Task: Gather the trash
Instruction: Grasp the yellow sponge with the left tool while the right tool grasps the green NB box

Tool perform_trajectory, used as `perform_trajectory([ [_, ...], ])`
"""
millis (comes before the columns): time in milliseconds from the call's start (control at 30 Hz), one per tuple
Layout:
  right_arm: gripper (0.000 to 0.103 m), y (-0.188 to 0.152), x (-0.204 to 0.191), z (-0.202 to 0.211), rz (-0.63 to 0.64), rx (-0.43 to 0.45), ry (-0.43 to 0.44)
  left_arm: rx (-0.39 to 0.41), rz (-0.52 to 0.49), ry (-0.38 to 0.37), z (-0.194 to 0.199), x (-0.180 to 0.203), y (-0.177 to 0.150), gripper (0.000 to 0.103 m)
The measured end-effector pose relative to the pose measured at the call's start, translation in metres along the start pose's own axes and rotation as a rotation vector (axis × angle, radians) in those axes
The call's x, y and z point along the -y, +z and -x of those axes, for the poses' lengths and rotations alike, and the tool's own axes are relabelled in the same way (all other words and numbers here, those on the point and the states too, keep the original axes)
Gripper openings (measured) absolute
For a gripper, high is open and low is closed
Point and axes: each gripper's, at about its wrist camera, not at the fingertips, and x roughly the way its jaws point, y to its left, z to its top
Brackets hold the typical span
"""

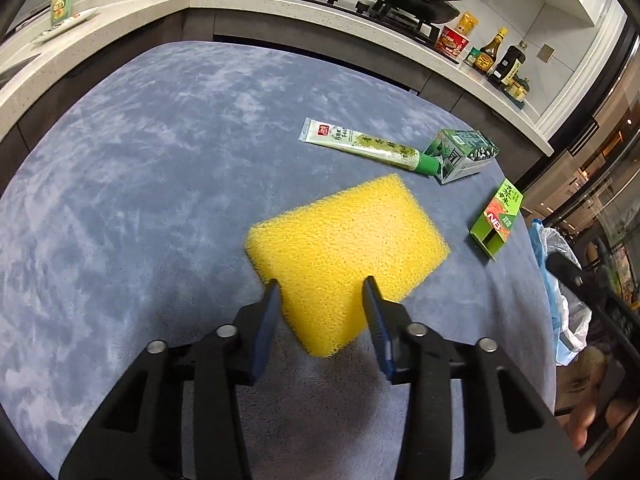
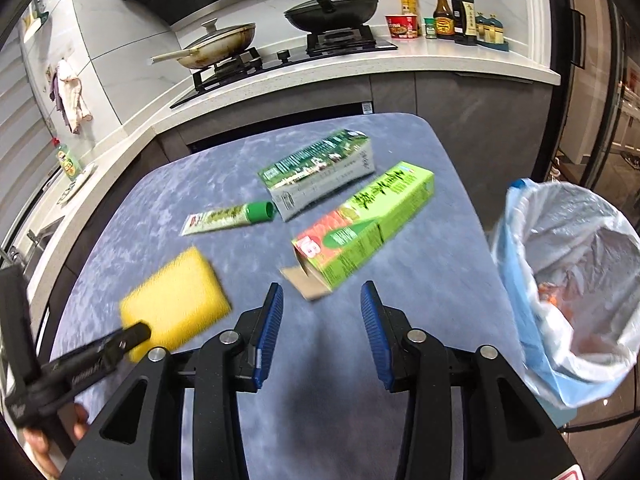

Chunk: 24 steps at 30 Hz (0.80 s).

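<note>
Four bits of trash lie on the tabletop: the left gripper (image 1: 320, 292) is clamped on the sponge (image 1: 344, 256) near the left edge and should lift it cleanly, the tube (image 2: 228, 216) and two cartons wait mid-table, the right gripper (image 2: 322, 300) stands apart before the green box (image 2: 364, 224), bin bag (image 2: 576, 292) off the right edge.

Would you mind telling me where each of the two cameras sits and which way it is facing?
Left wrist: on the left gripper, looking down along its fingers at the yellow sponge pinched between them; only its own fingers show.
Right wrist: on the right gripper, open over the blue table, facing the green box and trash bag; the person's left hand shows.
Shared: sponge, tube, both cartons, stove.
</note>
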Motion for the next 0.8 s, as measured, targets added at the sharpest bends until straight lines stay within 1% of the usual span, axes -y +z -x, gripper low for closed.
perform_trajectory([
  [33,0.052,0.004,-0.002,-0.005,-0.002,0.008,-0.004,0.0,-0.001,-0.004,0.001,-0.001,0.001,0.034],
  [133,0.058,0.013,-0.003,-0.02,-0.015,0.019,-0.021,-0.011,-0.008,-0.007,0.001,-0.002,0.003,0.033],
  [300,0.059,0.024,0.003,-0.05,-0.079,-0.009,-0.061,-0.003,-0.03,-0.004,0.007,0.001,0.005,0.027],
  [433,0.062,0.03,0.007,-0.07,-0.152,-0.036,-0.073,0.006,-0.041,-0.01,0.012,0.003,0.007,0.023],
  [500,0.065,0.033,0.003,-0.077,-0.159,-0.037,-0.111,0.008,-0.045,-0.012,0.013,0.004,0.006,0.022],
  [533,0.066,0.034,0.002,-0.08,-0.164,-0.039,-0.115,0.008,-0.046,-0.012,0.013,0.004,0.006,0.022],
  [700,0.068,0.034,-0.003,-0.096,-0.159,-0.071,-0.184,0.008,-0.041,-0.02,0.016,0.004,0.006,0.021],
  [767,0.067,0.032,-0.001,-0.095,-0.167,-0.076,-0.18,0.007,-0.041,-0.028,0.017,0.004,0.006,0.021],
  [800,0.065,0.03,0.0,-0.094,-0.17,-0.079,-0.173,0.008,-0.044,-0.027,0.018,0.005,0.006,0.02],
])
